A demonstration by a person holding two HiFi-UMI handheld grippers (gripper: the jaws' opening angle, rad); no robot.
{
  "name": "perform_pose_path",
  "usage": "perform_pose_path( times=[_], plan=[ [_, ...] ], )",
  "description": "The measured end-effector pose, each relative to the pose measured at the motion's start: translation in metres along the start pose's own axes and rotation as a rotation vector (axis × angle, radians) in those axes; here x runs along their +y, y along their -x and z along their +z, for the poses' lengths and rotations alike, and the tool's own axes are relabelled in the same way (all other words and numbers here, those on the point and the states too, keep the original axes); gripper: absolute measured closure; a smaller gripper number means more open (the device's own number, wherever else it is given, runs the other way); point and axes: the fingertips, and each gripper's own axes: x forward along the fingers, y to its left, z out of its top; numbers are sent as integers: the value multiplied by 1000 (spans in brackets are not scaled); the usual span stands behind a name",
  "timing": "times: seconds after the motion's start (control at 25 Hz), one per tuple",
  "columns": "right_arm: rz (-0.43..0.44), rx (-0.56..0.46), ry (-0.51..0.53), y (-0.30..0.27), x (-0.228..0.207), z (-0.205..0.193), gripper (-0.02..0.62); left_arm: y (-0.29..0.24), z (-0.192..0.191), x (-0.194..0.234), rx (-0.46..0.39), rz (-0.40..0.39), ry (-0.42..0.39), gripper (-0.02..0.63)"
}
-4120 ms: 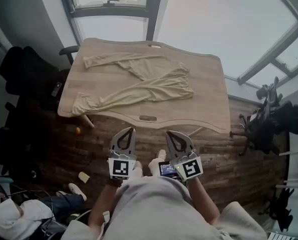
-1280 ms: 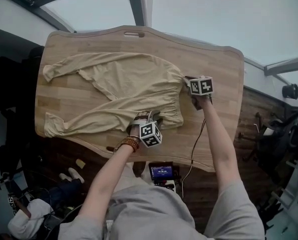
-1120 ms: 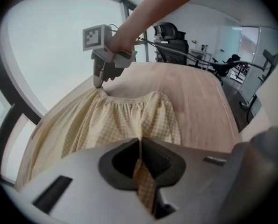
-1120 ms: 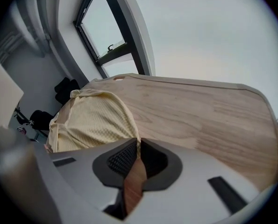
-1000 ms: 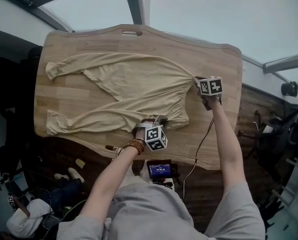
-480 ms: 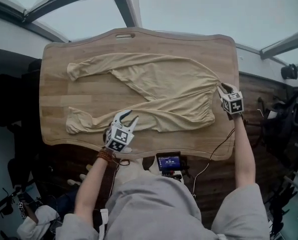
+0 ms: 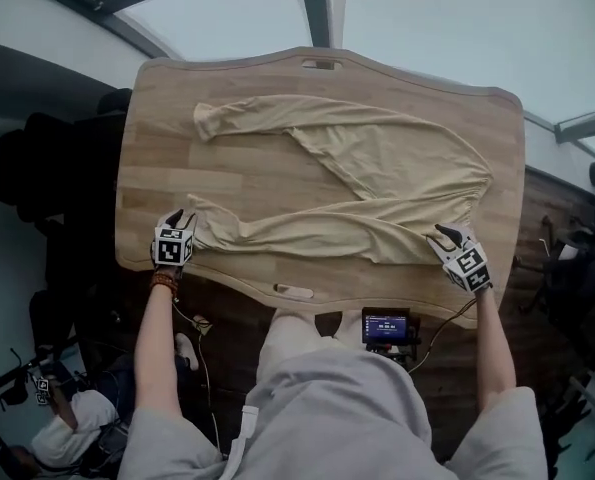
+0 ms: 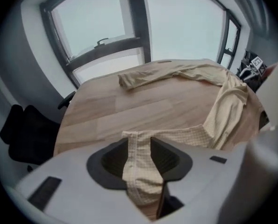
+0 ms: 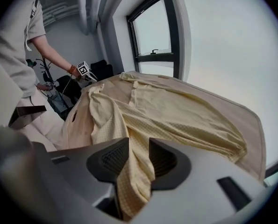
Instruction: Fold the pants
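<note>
Beige noted as the colour of the pants (image 7: 397,158), found spread flat on the wooden table (image 7: 167,148), legs running left and waistband (image 7: 467,203) at the right. Found the left gripper (image 7: 184,218) at the near leg's cuff (image 7: 201,228), jaws just opened and standing apart, hem lying between them unclamped. Found the right gripper (image 7: 445,236) at the near waistband corner, jaws likewise just opening, fabric loose between. Judged light, soft and limp; likely to sag and bunch when lifted; not fragile. Recommend taking hold at cuff hem and waistband edge, where doubled cloth gives firmer purchase.
</note>
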Motion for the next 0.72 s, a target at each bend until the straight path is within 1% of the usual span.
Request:
perform_pose_path(
  times=[0.08, 0.16, 0.24, 0.32, 0.44, 0.56, 0.6, 0.64, 0.68, 0.72],
  plan=[
    [8, 51, 31, -12, 16, 6, 449, -18, -2, 12, -2, -19, -8, 456],
    [-10, 136, 57, -26, 23, 4, 442, -38, -4, 23, -1, -51, -17, 440],
    [-37, 240, 52, -41, 25, -5, 439, -52, -5, 35, -4, -78, -18, 412],
    [-57, 316, 18, -52, 26, -15, 437, -62, -4, 39, -12, -113, -10, 399],
    [-84, 364, -26, -57, 31, -23, 437, -72, 1, 23, -33, -190, -4, 399],
    [-106, 361, -24, -63, 39, -17, 438, -74, 5, 11, -53, -219, -29, 402],
    [-113, 371, -6, -65, 40, -14, 449, -73, 8, 9, -59, -216, -54, 429],
    [-121, 392, 18, -65, 41, -13, 506, -70, 11, 8, -70, -210, -90, 492],
    [-128, 415, 47, -64, 44, -14, 567, -65, 12, 8, -89, -202, -128, 524],
    [-131, 431, 76, -62, 48, -15, 580, -58, 13, 9, -117, -195, -158, 563]
  ],
)
